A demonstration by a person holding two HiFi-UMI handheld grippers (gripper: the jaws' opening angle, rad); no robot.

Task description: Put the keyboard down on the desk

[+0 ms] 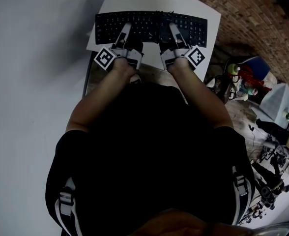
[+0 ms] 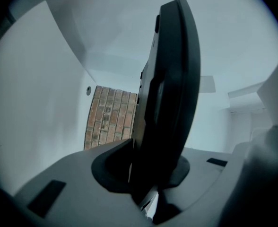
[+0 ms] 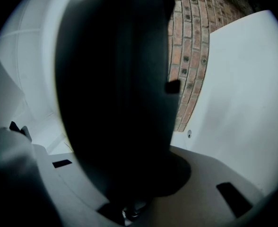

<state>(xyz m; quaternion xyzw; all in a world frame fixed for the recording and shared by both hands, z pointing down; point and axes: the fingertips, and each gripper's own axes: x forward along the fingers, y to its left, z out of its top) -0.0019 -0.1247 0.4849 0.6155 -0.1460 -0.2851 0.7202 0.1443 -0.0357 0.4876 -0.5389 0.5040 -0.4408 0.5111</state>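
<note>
A black keyboard (image 1: 152, 27) lies level over the white desk (image 1: 209, 19), its long side across the head view. My left gripper (image 1: 125, 29) is shut on its near edge left of the middle, and my right gripper (image 1: 175, 29) is shut on that edge right of the middle. The left gripper view has the keyboard (image 2: 169, 89) edge-on, clamped between the grey jaws. It is a dark slab (image 3: 115, 79) between the jaws in the right gripper view. No view shows whether the keyboard touches the desk.
A brick wall (image 1: 247, 14) runs behind and right of the desk. Bottles, bags and cables (image 1: 243, 82) clutter the floor at the right. The person's dark torso (image 1: 144, 151) fills the middle of the head view. White wall lies to the left.
</note>
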